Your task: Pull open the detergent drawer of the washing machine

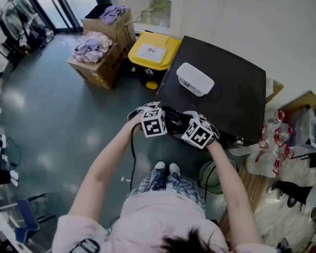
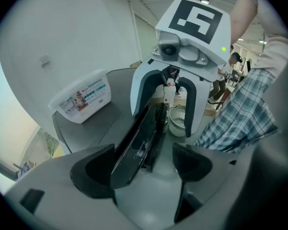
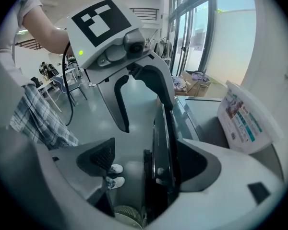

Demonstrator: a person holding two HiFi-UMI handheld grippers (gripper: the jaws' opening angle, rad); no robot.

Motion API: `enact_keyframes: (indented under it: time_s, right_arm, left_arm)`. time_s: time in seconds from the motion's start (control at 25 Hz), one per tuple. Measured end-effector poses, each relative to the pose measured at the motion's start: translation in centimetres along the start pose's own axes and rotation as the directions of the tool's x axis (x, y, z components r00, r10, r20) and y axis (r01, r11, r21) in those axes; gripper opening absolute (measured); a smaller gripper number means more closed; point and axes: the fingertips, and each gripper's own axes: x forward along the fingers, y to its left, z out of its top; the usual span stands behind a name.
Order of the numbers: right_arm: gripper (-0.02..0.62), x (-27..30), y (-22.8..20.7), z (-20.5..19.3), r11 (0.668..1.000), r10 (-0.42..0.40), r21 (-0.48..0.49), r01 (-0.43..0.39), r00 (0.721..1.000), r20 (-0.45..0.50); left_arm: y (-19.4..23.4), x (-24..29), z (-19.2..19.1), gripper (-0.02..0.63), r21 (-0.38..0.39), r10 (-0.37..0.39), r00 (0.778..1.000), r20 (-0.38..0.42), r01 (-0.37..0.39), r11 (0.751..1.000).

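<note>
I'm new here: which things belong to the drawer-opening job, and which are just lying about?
In the job: washing machine, left tool, right tool, both at its front edge.
Lying about: white tub on top, yellow bin, cardboard boxes, plastic bags.

Head view steeply overhead; gripper views close, opposed, sharing the washing machine [image 1: 226, 104].

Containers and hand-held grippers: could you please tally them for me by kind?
Cardboard boxes: 2
Yellow-lidded bin: 1
White tub: 1
Hand-held grippers: 2
Total: 6
</note>
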Motion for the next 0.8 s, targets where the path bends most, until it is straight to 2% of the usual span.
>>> enact_keyframes:
  time_s: [0.4, 0.6, 0.8]
  right_arm:
    - [0.399, 0.9, 0.3, -1.1, 1.000, 0.027, 0.010, -0.026, 0.999, -0.039]
    - [0.364, 1.0, 0.0, -0.9, 1.000, -0.002, 0.011, 0.002, 0.999, -0.047]
    - [0.332, 1.3, -0.6, -1.1, 0.998, -0.063, -0.036, 0.060, 0.994, -0.088]
  left_arm:
    - [-0.5, 1.3, -0.3, 0.391, 0.020, -0.047, 0.998, -0.042, 0.048, 0.999]
    - [-0.4, 1.6, -0.6, 0.391, 0.035, -0.056, 0.997, -0.057, 0.058, 0.998]
    - [-0.1, 1.8, -0.7, 0.375, 0.052, -0.049, 0.997, -0.068, 0.052, 0.997]
